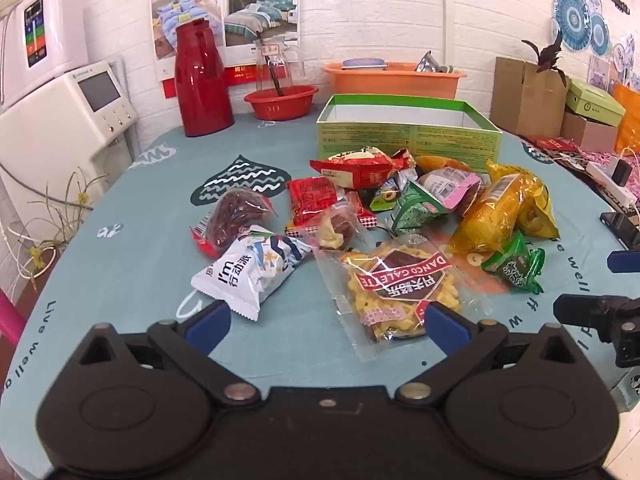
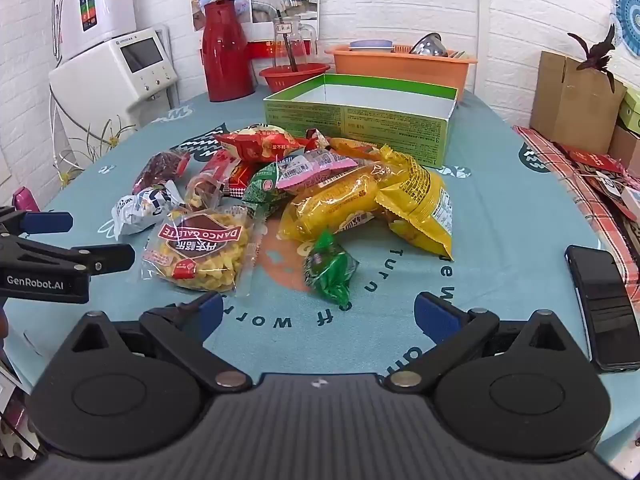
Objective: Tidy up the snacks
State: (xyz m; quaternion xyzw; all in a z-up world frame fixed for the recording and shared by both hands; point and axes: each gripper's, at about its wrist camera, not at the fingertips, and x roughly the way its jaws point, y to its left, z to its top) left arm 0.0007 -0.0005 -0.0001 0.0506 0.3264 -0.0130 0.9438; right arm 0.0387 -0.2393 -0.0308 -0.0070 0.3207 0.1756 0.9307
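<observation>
Nearby, both tongs, left gripper and right gripper, gape wide and hold nothing. Snack packets lie heaped on the tablecloth before the green box. One clear packet reads "DANCO GALETTE", a white packet "I'm", and the left tool's side "GenRobot.AI".

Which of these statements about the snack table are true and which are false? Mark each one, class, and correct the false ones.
1. The green box already holds several snacks. False: what shows of its inside is bare, and the snacks lie on the tablecloth in front of it.
2. Both tongs, left and right, are open and hold nothing. True.
3. The small green packet lies nearer the right tongs than the yellow bags do. True.
4. A phone lies among the snacks. False: it lies apart, near the table's right edge.
5. The red flask lies on its side. False: it stands upright.
</observation>
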